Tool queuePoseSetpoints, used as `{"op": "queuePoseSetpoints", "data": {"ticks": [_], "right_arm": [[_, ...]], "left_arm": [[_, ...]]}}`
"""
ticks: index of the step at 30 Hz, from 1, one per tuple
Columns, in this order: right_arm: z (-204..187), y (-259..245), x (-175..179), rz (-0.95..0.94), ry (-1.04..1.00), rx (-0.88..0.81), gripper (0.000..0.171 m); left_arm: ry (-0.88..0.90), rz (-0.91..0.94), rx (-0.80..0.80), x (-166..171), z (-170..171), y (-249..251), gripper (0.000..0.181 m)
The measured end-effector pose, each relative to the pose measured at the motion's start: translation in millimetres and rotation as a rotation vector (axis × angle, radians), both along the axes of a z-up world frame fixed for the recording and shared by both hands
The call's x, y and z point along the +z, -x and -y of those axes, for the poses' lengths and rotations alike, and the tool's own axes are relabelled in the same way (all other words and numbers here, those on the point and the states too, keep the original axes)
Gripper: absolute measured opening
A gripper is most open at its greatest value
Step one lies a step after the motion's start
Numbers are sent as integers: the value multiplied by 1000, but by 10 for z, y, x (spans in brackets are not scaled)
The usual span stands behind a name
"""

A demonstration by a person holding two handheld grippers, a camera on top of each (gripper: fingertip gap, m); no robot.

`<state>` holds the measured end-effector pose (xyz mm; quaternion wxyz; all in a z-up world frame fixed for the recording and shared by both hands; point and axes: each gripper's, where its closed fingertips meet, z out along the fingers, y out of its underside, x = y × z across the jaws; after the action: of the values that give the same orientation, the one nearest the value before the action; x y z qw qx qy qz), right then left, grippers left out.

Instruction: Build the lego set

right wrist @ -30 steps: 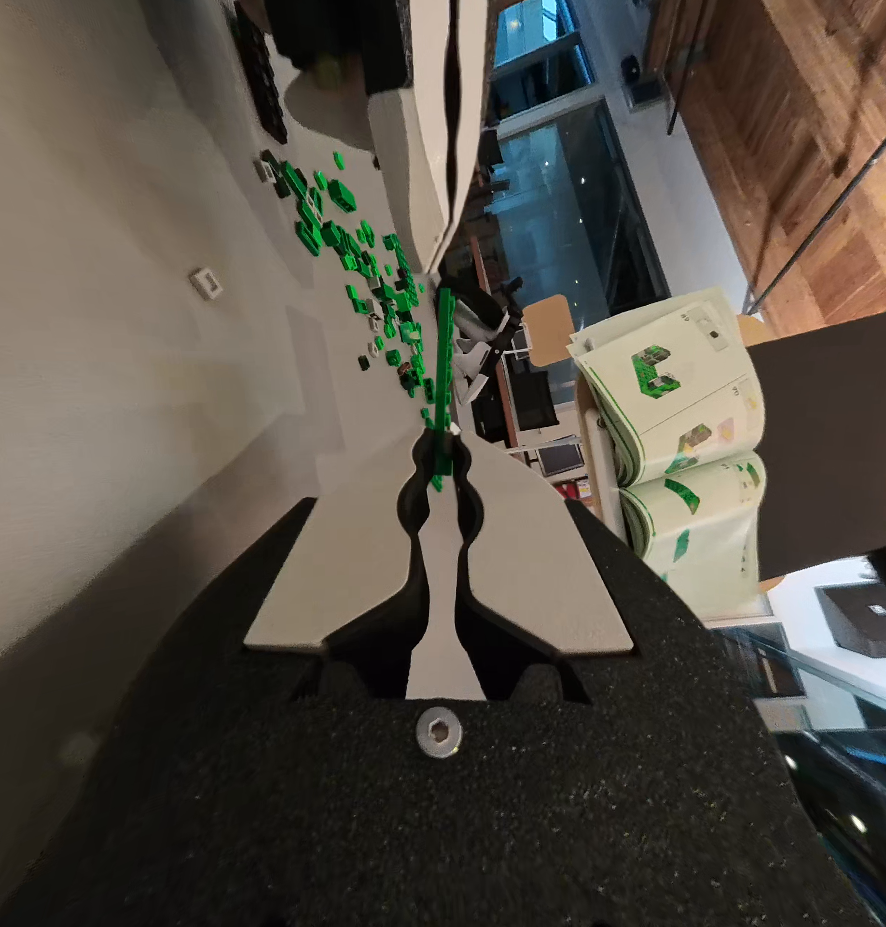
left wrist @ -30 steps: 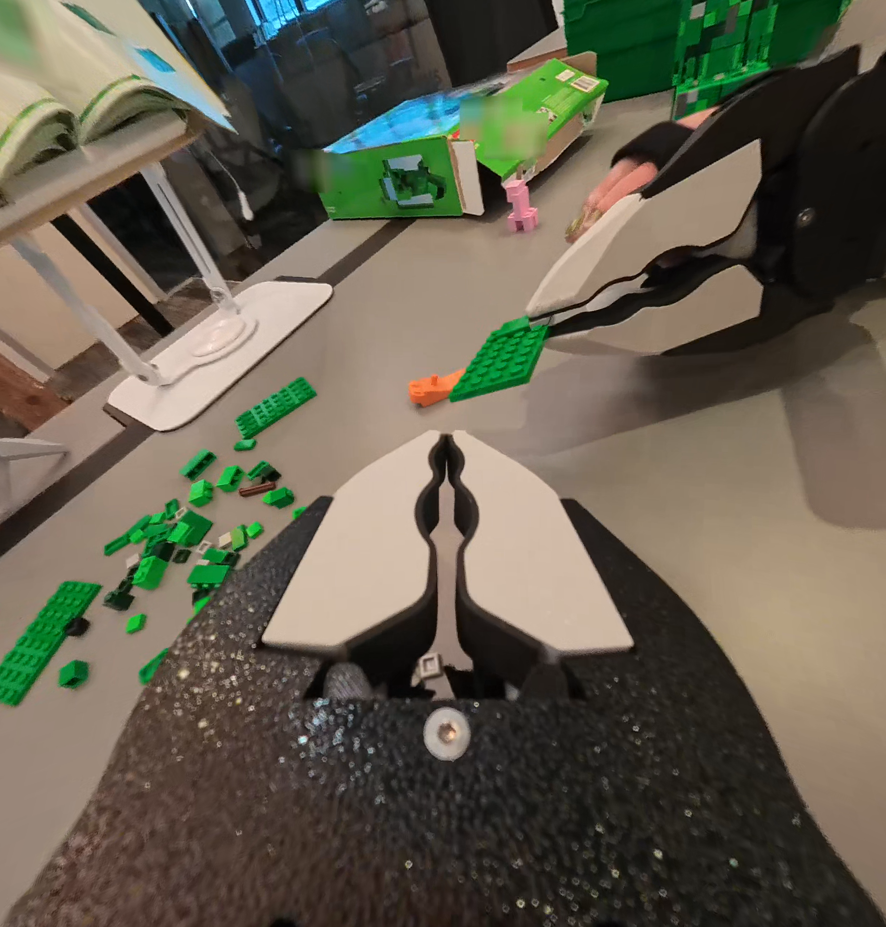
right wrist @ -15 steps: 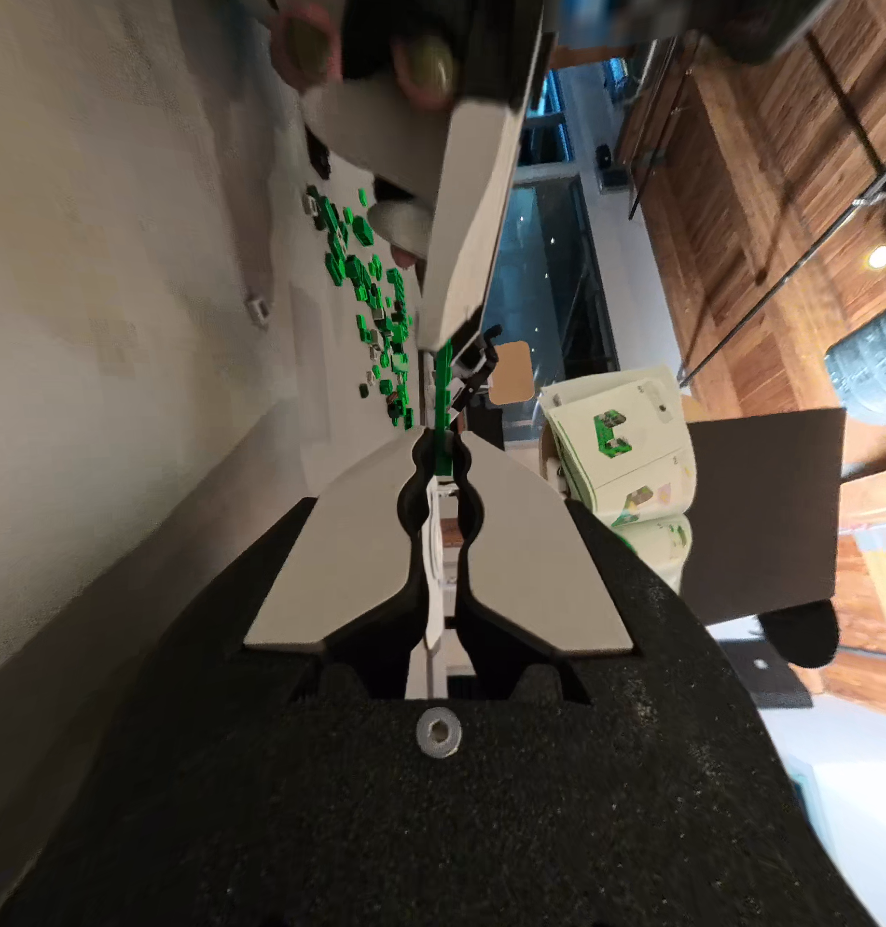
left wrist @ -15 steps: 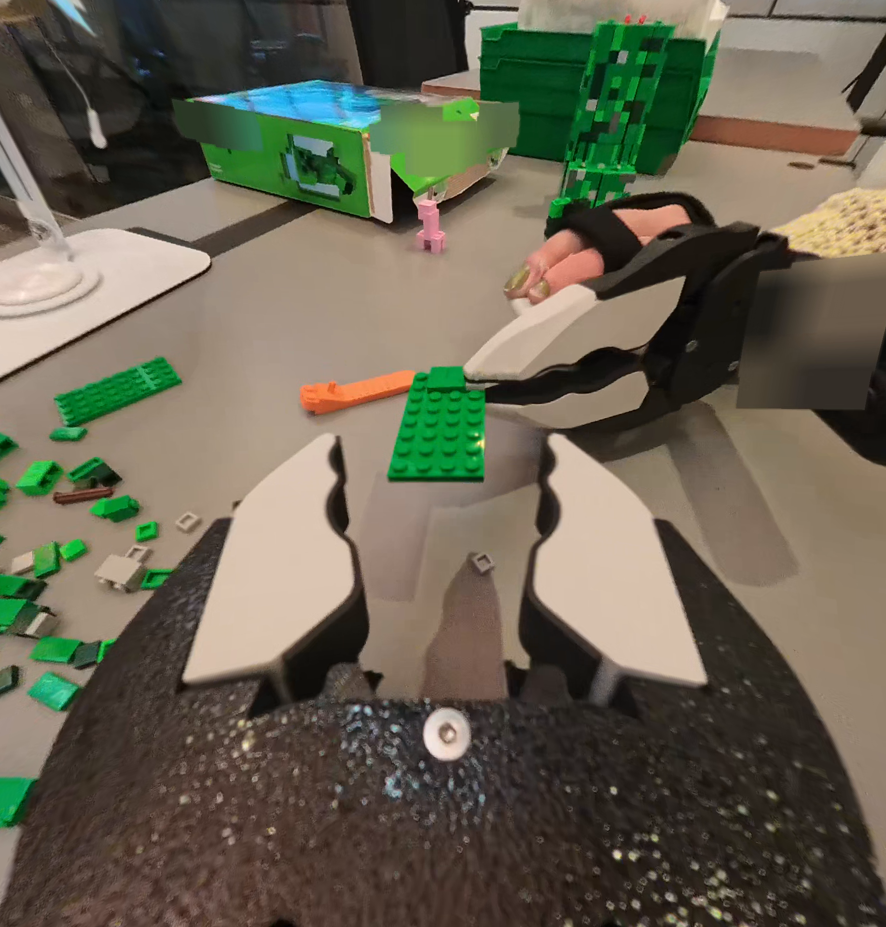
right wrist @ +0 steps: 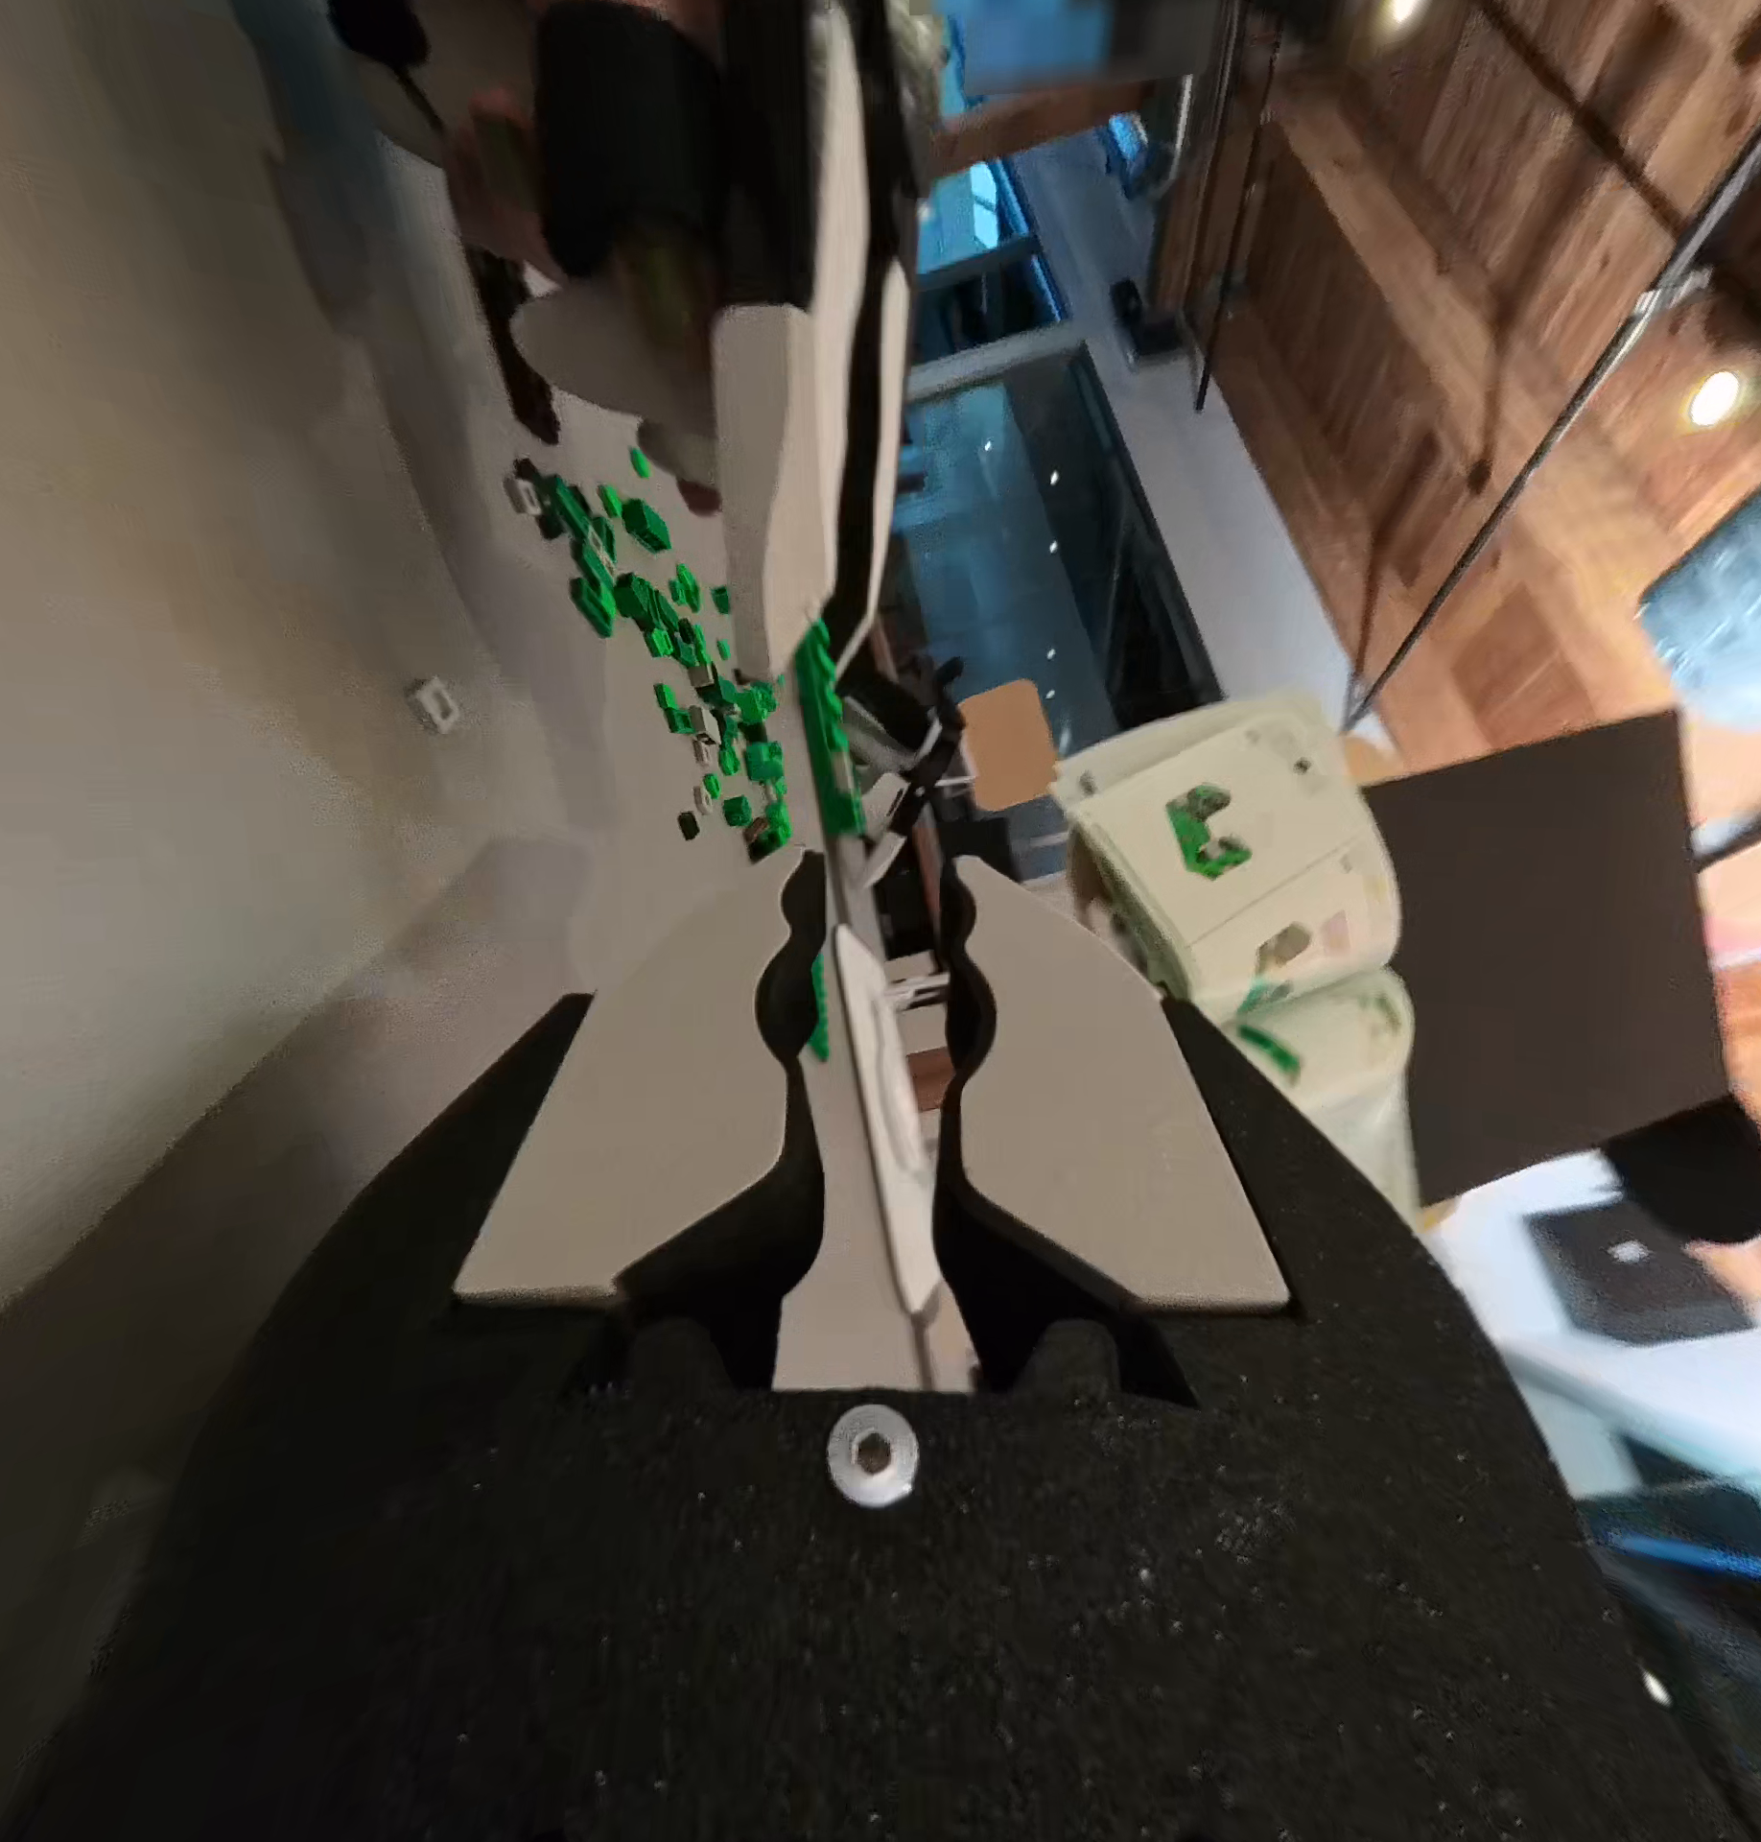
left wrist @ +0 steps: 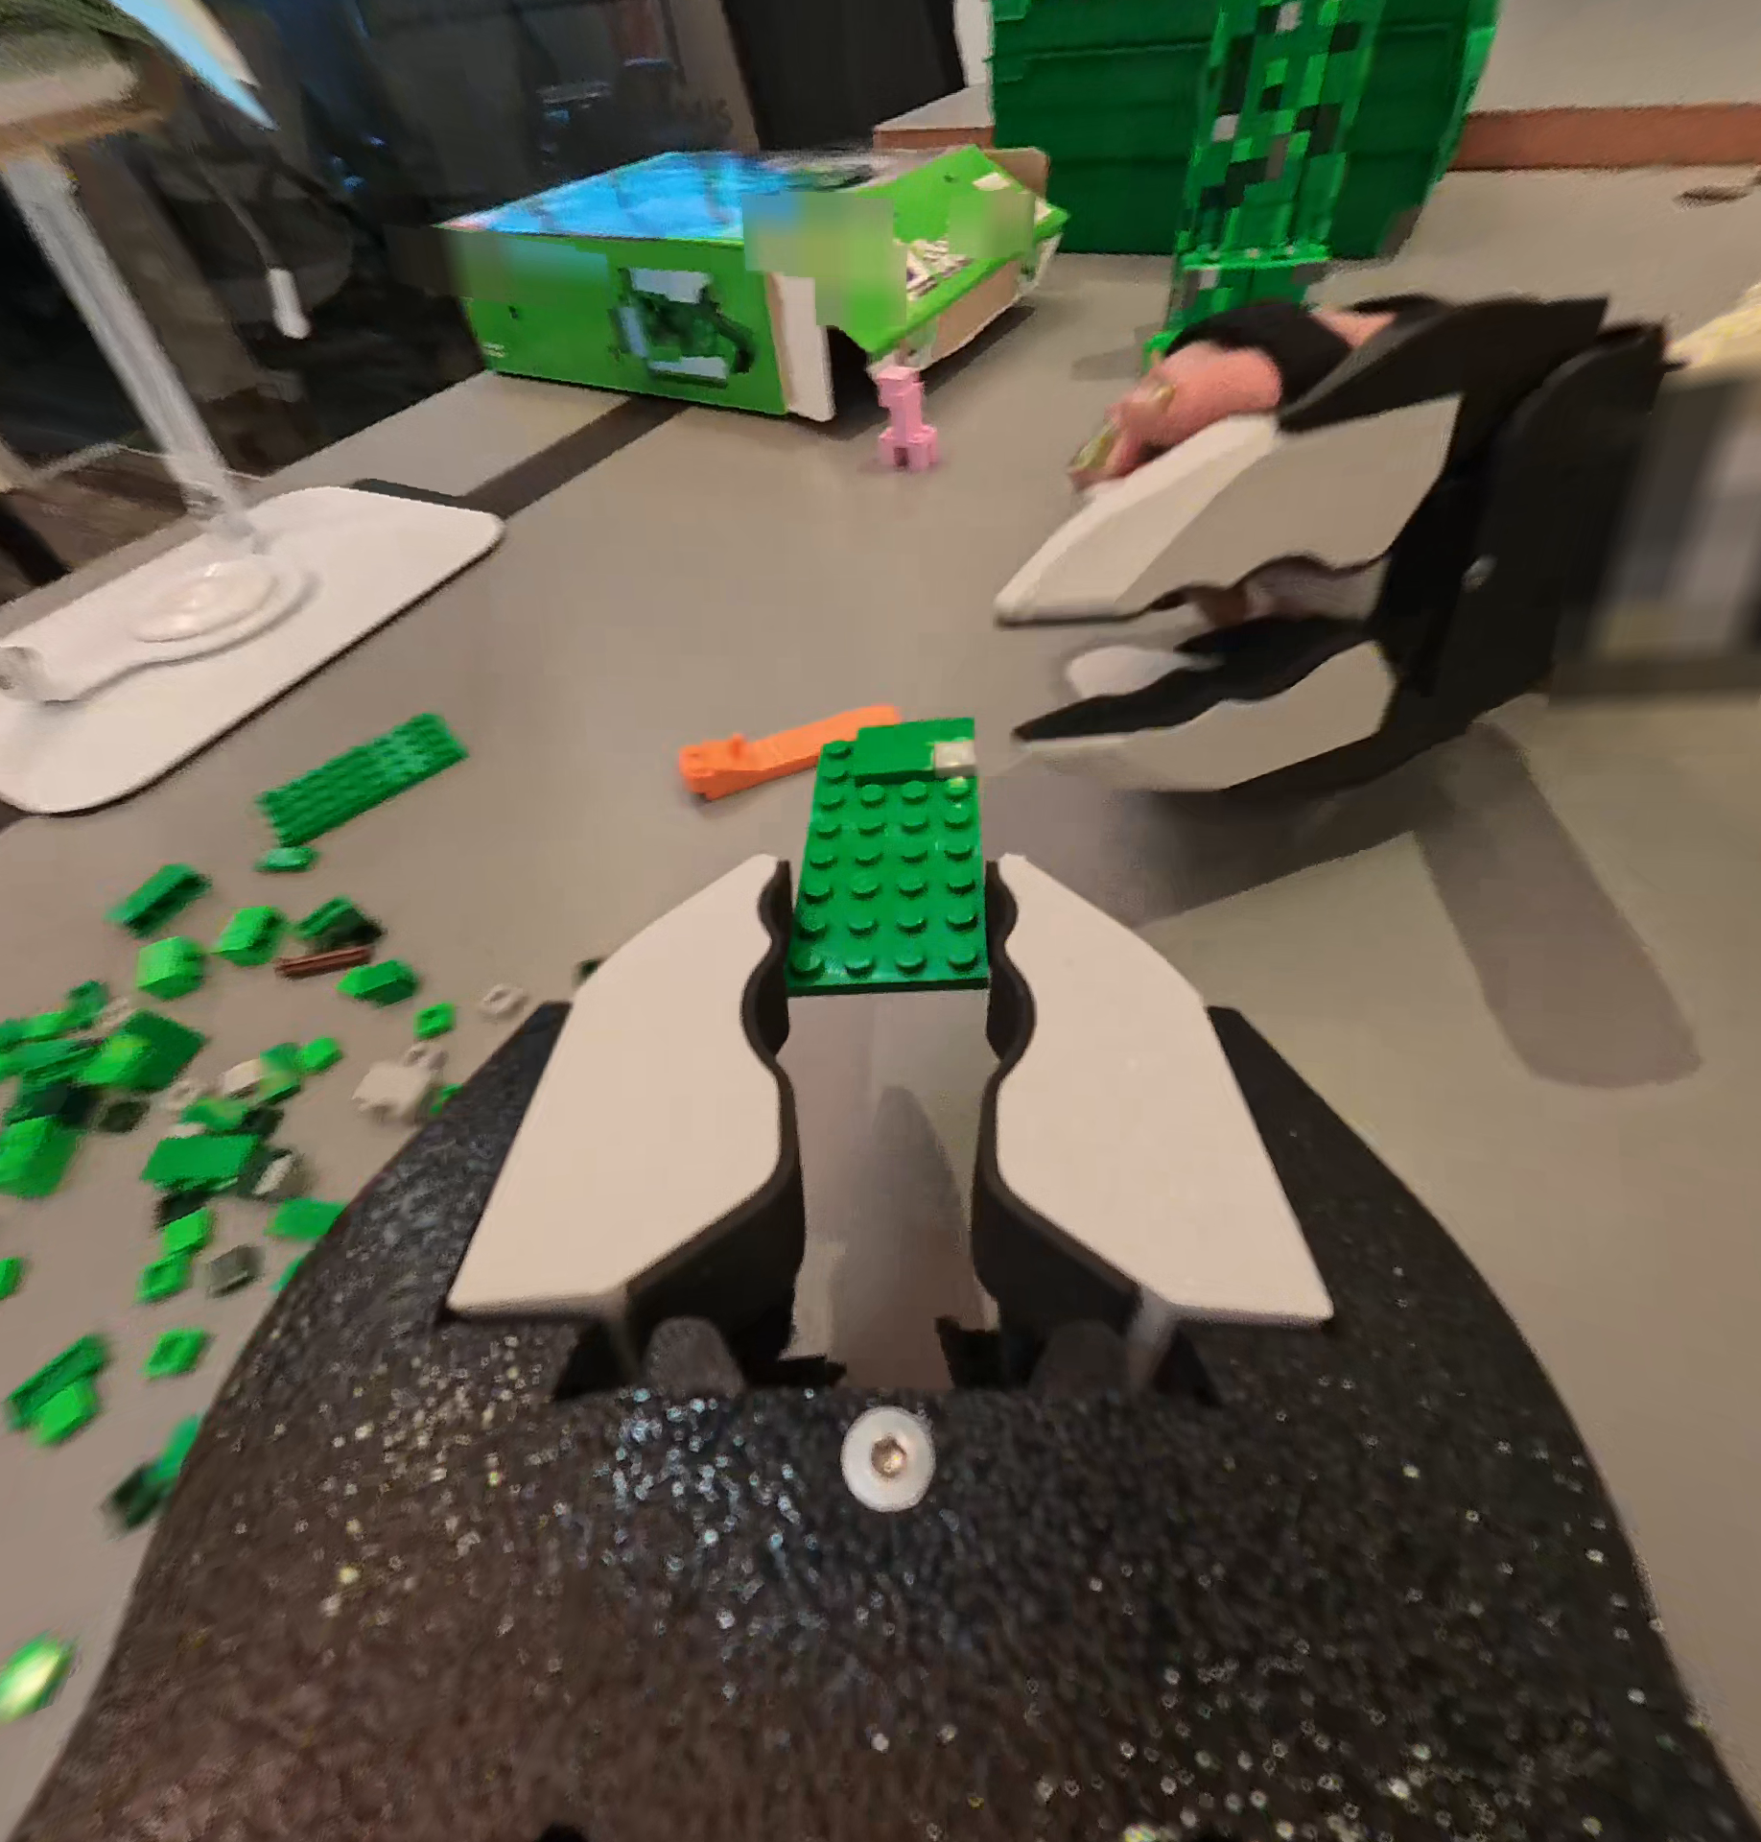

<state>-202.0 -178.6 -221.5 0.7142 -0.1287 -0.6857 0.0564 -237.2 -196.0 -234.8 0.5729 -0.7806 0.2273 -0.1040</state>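
Lego plate (left wrist: 891, 892), green and studded, sits between my left gripper (left wrist: 891, 877) fingertips, its long sides against the inner pads, so I read that gripper as clamped on the plate's near end. A darker green tile (left wrist: 896, 750) and a small grey piece (left wrist: 956, 760) sit on the plate's far end. I cannot say for sure whether the plate is lifted off the grey table (left wrist: 1355, 1047) or resting on it, since the shot is blurred.

Just beyond the plate's far right corner is my right gripper (left wrist: 1011, 663), turned on its side so one finger lies above the other, with a clear gap between them and nothing in it. It points toward the plate without touching it. A hand (left wrist: 1210, 384) in a black fingerless glove wraps the top of that gripper.

From the right wrist view the scene is rolled sideways: the right gripper (right wrist: 877, 867) fingers are parted, and the plate (right wrist: 822, 738) shows edge-on past them, pinched by the left gripper (right wrist: 807, 638) coming down from above.

Behind the plate lies an orange brick separator (left wrist: 777, 753). Left of the plate a scatter of loose green pieces (left wrist: 159, 1076) covers the table, with a longer green plate (left wrist: 363, 777) beyond them and a white stand base (left wrist: 209, 618) farther left. Well behind the plate sit a green set box (left wrist: 657, 319), a small pink figure (left wrist: 904, 419) and a tall green blocky model (left wrist: 1285, 150). An open instruction booklet (right wrist: 1245, 857) shows in the right wrist view.
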Motion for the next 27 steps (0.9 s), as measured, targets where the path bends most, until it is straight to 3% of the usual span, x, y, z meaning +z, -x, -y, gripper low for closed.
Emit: {"op": "queuePoseSetpoints", "data": {"ticks": [8, 12, 18, 23, 27], "right_arm": [[-209, -56, 61, 47, 568, 42, 22], [-177, -32, -49, 136, 664, 57, 22], [-98, -29, -155, 244, 752, 99, 19], [-42, 18, -191, 320, 842, 113, 18], [154, 92, -8, 322, 955, 236, 18]], "left_arm": [[-90, 17, 73, 169, 160, 564, 36], [-105, -40, 52, 163, 424, 633, 36], [-202, 105, 39, 329, 719, 280, 36], [-192, -48, 114, 155, 743, 65, 36], [-335, -202, 120, 255, 755, -18, 36]]}}
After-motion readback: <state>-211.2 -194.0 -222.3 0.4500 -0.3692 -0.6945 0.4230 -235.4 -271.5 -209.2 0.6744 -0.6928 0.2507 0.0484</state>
